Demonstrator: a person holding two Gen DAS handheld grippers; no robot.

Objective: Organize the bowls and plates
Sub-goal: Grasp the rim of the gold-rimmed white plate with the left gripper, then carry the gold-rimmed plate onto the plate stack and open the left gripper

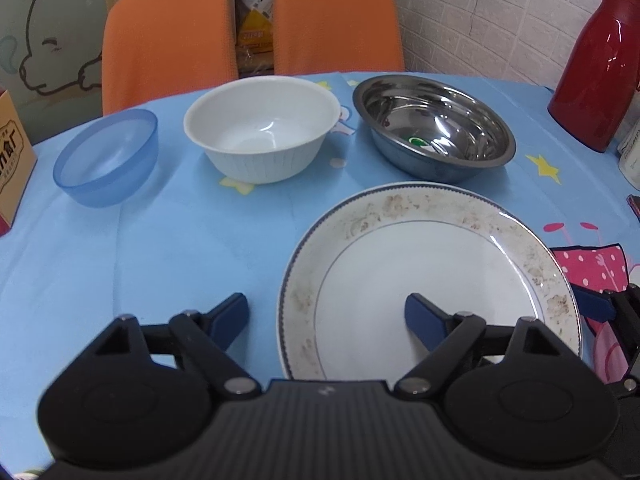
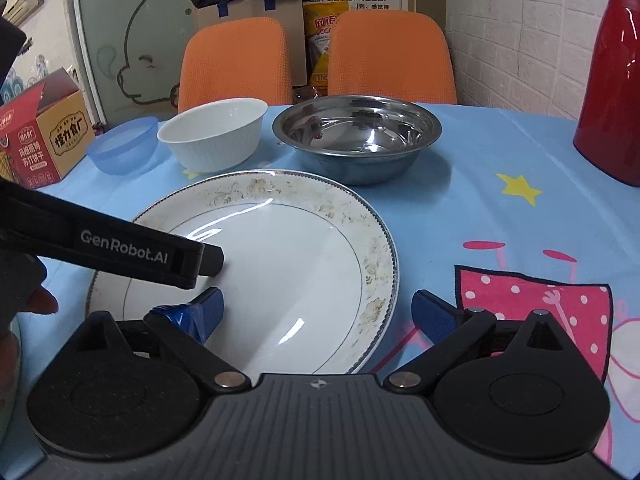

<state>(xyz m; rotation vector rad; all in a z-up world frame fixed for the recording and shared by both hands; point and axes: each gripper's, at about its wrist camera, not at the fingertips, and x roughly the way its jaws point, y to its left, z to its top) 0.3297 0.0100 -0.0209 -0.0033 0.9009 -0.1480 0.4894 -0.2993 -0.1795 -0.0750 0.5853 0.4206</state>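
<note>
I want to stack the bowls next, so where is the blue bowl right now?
The blue bowl sits at the far left of the row of bowls, beside the white bowl and near the cardboard box.

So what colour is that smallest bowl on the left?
Translucent blue bowl, clearest in the left wrist view.

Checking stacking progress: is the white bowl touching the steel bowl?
Apart. The left wrist view shows blue tablecloth between white bowl and steel bowl.

My right gripper (image 2: 326, 312) hangs open over the white plate's (image 2: 280, 248) near rim; ahead, steel bowl (image 2: 356, 136), white bowl (image 2: 212, 136).
</note>
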